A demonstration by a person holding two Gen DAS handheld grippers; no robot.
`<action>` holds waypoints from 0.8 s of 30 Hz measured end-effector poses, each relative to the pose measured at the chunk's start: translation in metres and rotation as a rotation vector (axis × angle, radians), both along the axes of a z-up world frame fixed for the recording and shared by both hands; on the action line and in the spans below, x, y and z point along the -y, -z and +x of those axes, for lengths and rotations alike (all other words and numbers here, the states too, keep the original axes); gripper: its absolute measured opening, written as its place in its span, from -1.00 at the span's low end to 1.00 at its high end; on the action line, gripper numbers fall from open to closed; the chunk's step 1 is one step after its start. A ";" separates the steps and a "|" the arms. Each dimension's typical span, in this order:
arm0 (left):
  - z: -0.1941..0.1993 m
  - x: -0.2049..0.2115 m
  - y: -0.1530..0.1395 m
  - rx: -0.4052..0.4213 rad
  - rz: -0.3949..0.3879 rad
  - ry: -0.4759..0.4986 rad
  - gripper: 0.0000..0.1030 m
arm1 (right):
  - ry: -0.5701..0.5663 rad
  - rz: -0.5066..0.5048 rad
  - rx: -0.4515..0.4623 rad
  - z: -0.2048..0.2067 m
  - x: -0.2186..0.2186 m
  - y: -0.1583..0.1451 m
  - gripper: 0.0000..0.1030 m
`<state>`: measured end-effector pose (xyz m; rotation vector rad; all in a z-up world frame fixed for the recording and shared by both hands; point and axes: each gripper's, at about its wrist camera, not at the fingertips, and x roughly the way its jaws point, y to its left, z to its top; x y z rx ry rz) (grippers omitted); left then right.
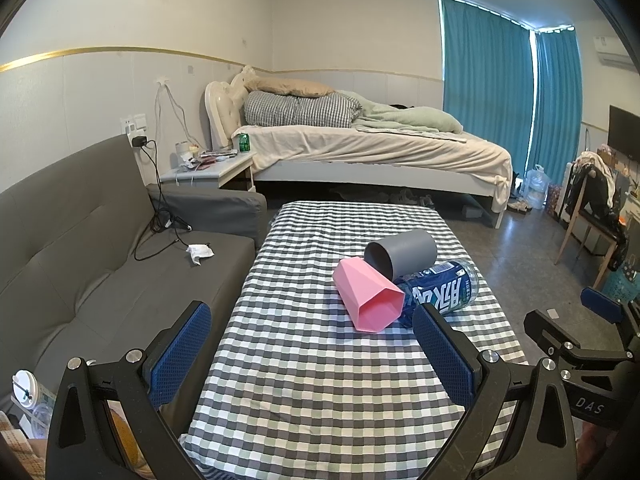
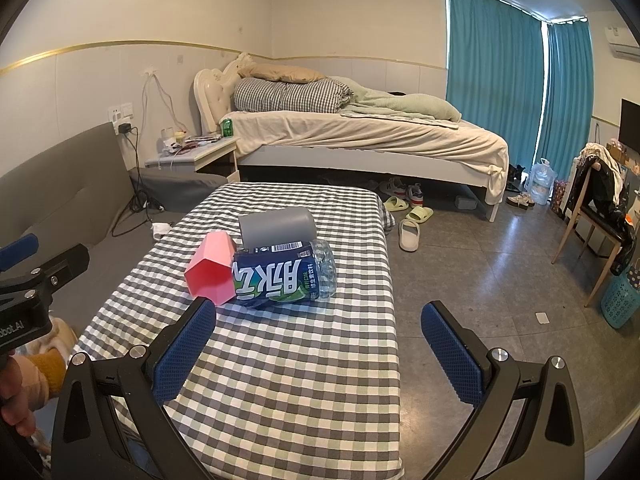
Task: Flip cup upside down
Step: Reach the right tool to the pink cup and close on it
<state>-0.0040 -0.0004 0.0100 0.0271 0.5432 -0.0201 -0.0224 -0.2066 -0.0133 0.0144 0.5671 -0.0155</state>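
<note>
A pink faceted cup (image 1: 368, 300) lies on its side on the checked table (image 1: 304, 380), mouth towards me; it also shows in the right wrist view (image 2: 212, 270). A grey cup (image 1: 402, 255) lies on its side behind it, seen too in the right wrist view (image 2: 276, 226). A blue plastic bottle (image 1: 440, 290) lies beside both cups and shows in the right wrist view (image 2: 284, 276). My left gripper (image 1: 312, 324) is open and empty, short of the pink cup. My right gripper (image 2: 320, 320) is open and empty, just short of the bottle.
A grey sofa (image 1: 100, 264) with cables stands left of the table. A bed (image 1: 360, 144) and a nightstand (image 1: 212, 168) are behind. Slippers (image 2: 412, 224) lie on the floor to the right, with a chair (image 2: 596, 208) and a basket (image 2: 622, 300) further right.
</note>
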 end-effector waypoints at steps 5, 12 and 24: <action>0.003 -0.009 -0.005 -0.007 -0.024 -0.008 1.00 | -0.007 -0.011 -0.012 0.002 -0.005 0.001 0.99; 0.021 -0.034 -0.003 -0.043 -0.048 -0.056 1.00 | -0.071 0.001 -0.032 0.019 -0.022 -0.007 0.99; 0.059 -0.093 0.031 -0.140 -0.036 -0.157 1.00 | -0.283 -0.041 -0.196 0.115 -0.106 0.019 0.65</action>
